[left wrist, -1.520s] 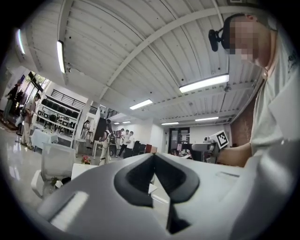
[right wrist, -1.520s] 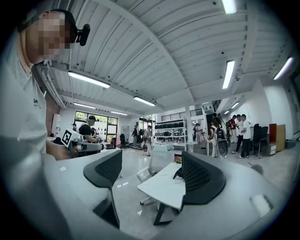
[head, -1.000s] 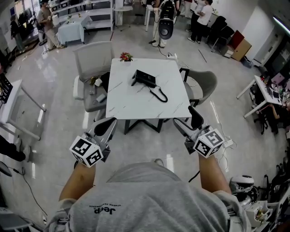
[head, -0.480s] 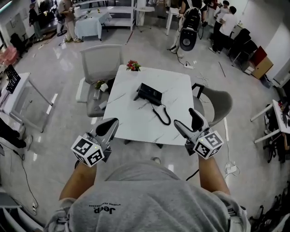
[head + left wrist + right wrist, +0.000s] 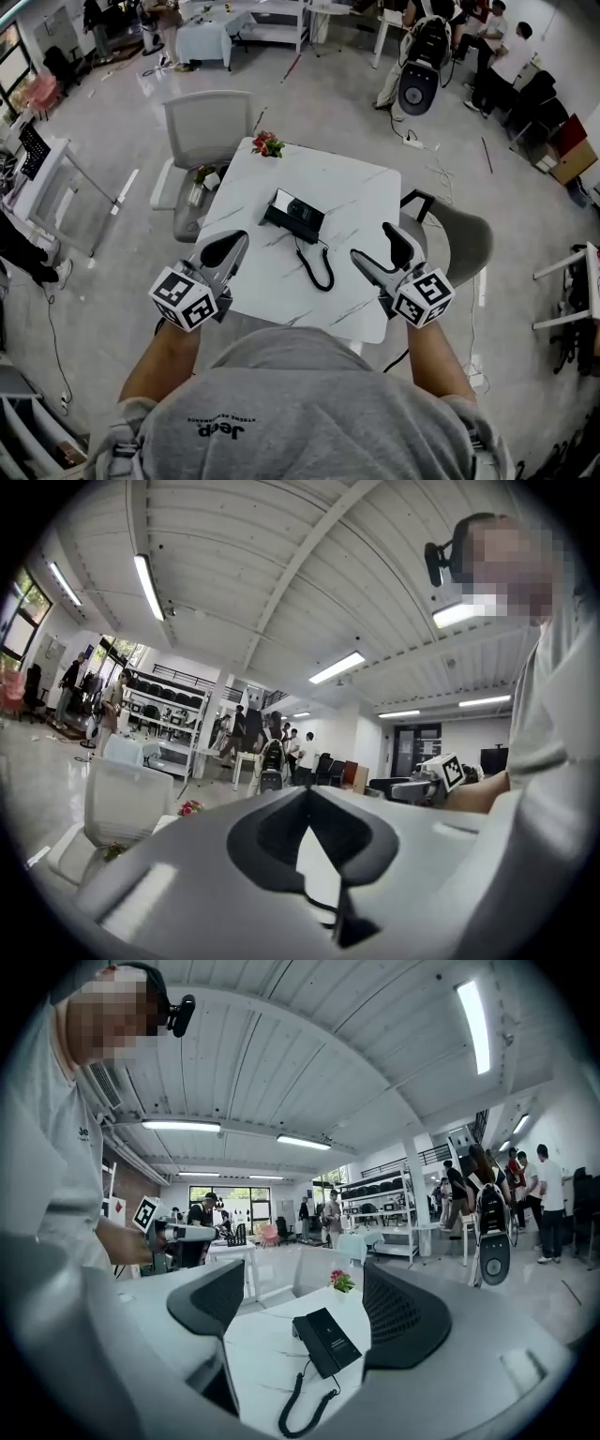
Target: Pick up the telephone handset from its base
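- In the head view, the black telephone (image 5: pixel 293 216) lay flat near the middle of the white bench (image 5: pixel 352 197), all in one dark block.
- Its coiled cord (image 5: pixel 318 269) ran from it toward the near edge and ended in a loop.
- A small bunch of flowers (image 5: pixel 267 144) stood at the far left corner. A grey chair (image 5: pixel 202 127) sat beyond that corner and a second chair (image 5: pixel 464 242) at the right edge.
- The left hand-held gripper (image 5: pixel 226 249) hung over the near left corner with its jaws pressed together, well apart from the telephone.
- The right hand-held gripper (image 5: pixel 380 253) hung over the near right part of the bench with its jaws spread and nothing between them, also clear of the telephone.
- In the left gripper view, the left hand-held gripper (image 5: pixel 305 794) had its tips meeting, leaving only a narrow opening lower down. A sliver of white surface and dark cord showed through it.
- The flowers (image 5: pixel 190 808) appeared to the left, and the right hand-held gripper (image 5: pixel 439 774) was held out to the right.
- In the right gripper view, the right hand-held gripper (image 5: pixel 305 1305) showed its two ribbed pads (image 5: pixel 401 1316) wide apart and holding nothing.
- The telephone (image 5: pixel 326 1340) lay framed between them, farther off on the bench (image 5: pixel 253 1354). The cord (image 5: pixel 302 1408) curled nearer, and the flowers (image 5: pixel 339 1281) stood beyond.
- The left hand-held gripper (image 5: pixel 178 1233) showed at the left.
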Motion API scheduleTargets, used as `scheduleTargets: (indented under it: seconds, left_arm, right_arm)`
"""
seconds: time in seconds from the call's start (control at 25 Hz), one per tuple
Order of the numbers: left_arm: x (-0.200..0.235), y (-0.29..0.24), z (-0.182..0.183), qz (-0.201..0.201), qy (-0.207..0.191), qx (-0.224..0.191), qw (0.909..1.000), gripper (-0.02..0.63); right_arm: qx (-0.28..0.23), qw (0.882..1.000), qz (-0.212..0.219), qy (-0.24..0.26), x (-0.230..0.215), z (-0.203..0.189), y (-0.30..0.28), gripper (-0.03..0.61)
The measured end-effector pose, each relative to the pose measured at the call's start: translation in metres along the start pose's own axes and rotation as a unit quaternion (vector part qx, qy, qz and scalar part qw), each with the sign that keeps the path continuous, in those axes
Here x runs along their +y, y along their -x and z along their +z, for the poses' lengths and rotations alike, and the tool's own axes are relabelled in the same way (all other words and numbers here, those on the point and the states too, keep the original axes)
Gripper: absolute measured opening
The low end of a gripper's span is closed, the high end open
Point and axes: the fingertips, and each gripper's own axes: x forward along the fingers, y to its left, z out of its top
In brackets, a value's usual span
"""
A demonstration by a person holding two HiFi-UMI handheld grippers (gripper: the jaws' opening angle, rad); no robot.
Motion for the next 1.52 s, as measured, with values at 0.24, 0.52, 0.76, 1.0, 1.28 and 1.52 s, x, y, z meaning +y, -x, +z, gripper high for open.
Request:
scheduleTargets:
  seconds: [0.24, 0.52, 0.76, 1.0, 1.28, 1.52]
  left_arm:
    - [0.029, -0.034, -0.016, -0.013, -0.002, 0.024, 0.9996, 0.06]
    - [0.085, -0.055, -0.036, -0.065, -0.013, 0.044, 0.9969, 0.06]
    - [0.125, -0.065, -0.07, -0.098, -0.021, 0.071, 0.9924, 0.06]
    - [0.152, -0.077, -0.112, -0.094, -0.012, 0.089, 0.9916, 0.06]
    - [0.163, -0.082, -0.152, -0.093, 0.003, 0.105, 0.9901, 0.06]
    - [0.168, -0.08, -0.17, -0.094, 0.007, 0.115, 0.9889, 0.06]
  right_arm:
    - [0.03, 0.999, -0.001, 0.018, -0.019, -0.023, -0.039, 0.373]
    - [0.1, 0.992, -0.021, 0.069, -0.004, -0.067, -0.111, 0.373]
    - [0.171, 0.98, -0.032, 0.094, 0.007, -0.132, -0.173, 0.373]
    - [0.228, 0.964, -0.018, 0.134, 0.0, -0.199, -0.217, 0.371]
    - [0.266, 0.95, -0.019, 0.165, -0.01, -0.259, -0.239, 0.367]
    - [0.278, 0.94, -0.03, 0.193, -0.018, -0.281, -0.248, 0.321]
